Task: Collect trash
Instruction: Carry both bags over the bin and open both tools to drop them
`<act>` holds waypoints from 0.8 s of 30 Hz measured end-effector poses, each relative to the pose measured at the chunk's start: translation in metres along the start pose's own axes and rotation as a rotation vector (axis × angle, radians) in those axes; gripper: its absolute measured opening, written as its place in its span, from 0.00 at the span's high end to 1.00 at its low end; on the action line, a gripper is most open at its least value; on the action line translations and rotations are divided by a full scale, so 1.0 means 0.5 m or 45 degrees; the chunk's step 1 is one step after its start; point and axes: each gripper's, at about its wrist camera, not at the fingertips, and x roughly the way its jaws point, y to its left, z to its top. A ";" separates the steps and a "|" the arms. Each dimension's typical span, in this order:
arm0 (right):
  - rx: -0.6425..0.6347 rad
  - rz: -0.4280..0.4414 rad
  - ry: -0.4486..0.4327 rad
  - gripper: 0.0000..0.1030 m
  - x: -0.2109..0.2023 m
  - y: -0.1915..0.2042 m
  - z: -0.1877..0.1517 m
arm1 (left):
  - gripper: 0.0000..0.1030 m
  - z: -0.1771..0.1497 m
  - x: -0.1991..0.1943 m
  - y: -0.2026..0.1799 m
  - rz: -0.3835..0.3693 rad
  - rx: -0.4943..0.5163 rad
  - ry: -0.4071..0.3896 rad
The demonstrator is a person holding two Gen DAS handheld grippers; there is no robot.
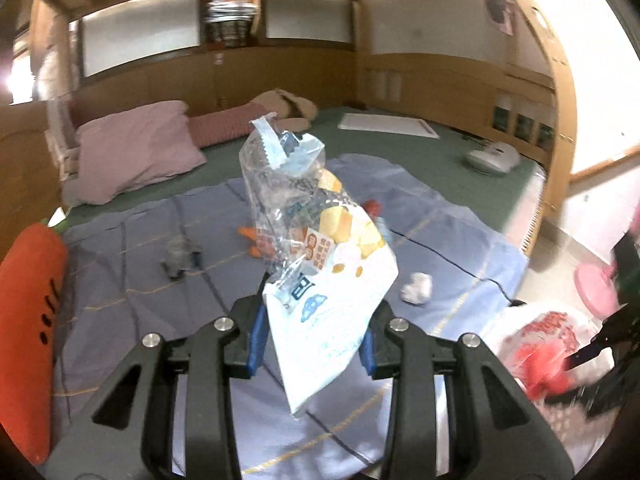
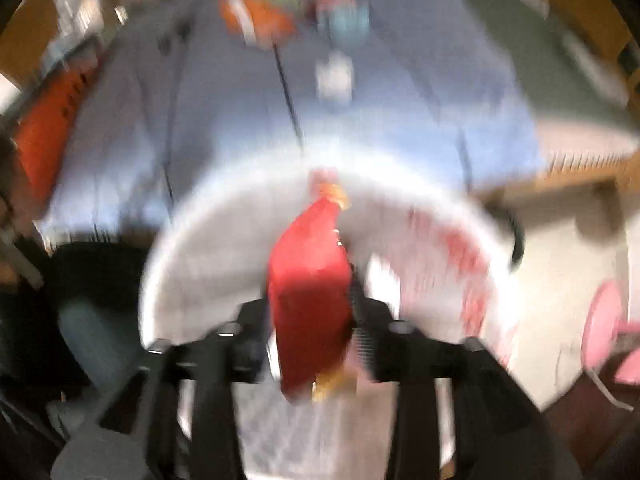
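In the left wrist view my left gripper point(image 1: 312, 340) is clenched on the lower corner of a clear snack bag point(image 1: 316, 248), held above the blue quilt point(image 1: 120, 280); it looks light, crinkly and slippery, so I'd pinch the stiffer sealed edge. In the blurred right wrist view a red wrapper point(image 2: 310, 300) sits between the right gripper point(image 2: 312, 332) fingers above the white trash bag point(image 2: 240, 248); I cannot tell whether they still pinch it.

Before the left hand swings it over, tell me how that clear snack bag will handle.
The snack bag is probably floppy: it stands crumpled and bent above the left gripper, whose jaws pinch its lower part. It looks light, mostly clear film with a few yellow pieces inside. Its torn top is open, so tipping it could spill those pieces.
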 end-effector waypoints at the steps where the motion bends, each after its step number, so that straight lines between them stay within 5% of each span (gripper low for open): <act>1: -0.012 -0.043 0.045 0.38 0.010 -0.002 -0.011 | 0.64 -0.001 0.001 -0.007 -0.021 0.008 0.004; 4: 0.041 -0.069 -0.026 0.32 -0.026 -0.026 -0.018 | 0.64 -0.009 0.000 -0.045 -0.229 0.023 0.037; 8: 0.289 -0.290 -0.332 0.28 -0.161 -0.110 -0.010 | 0.64 -0.037 -0.003 -0.110 -0.694 0.015 0.156; 11: 0.424 -0.291 -0.495 0.24 -0.226 -0.148 -0.018 | 0.60 -0.068 -0.016 -0.178 -0.941 0.113 0.226; 13: 0.495 -0.209 -0.572 0.24 -0.255 -0.168 -0.020 | 0.31 -0.090 -0.021 -0.220 -1.042 0.172 0.286; 15: 0.520 -0.184 -0.608 0.24 -0.266 -0.175 -0.016 | 0.15 -0.104 -0.029 -0.242 -1.026 0.217 0.291; 18: 0.536 -0.174 -0.653 0.24 -0.275 -0.168 0.001 | 0.10 -0.090 -0.036 -0.219 -0.931 0.223 0.236; 20: 0.536 -0.151 -0.667 0.24 -0.276 -0.158 0.028 | 0.10 -0.063 -0.027 -0.155 -0.824 0.114 0.198; 21: 0.531 -0.140 -0.668 0.24 -0.275 -0.153 0.039 | 0.09 -0.047 -0.018 -0.121 -0.744 0.069 0.192; 24: 0.454 -0.077 -0.653 0.23 -0.271 -0.110 0.108 | 0.09 -0.013 0.019 0.015 -0.213 -0.057 0.173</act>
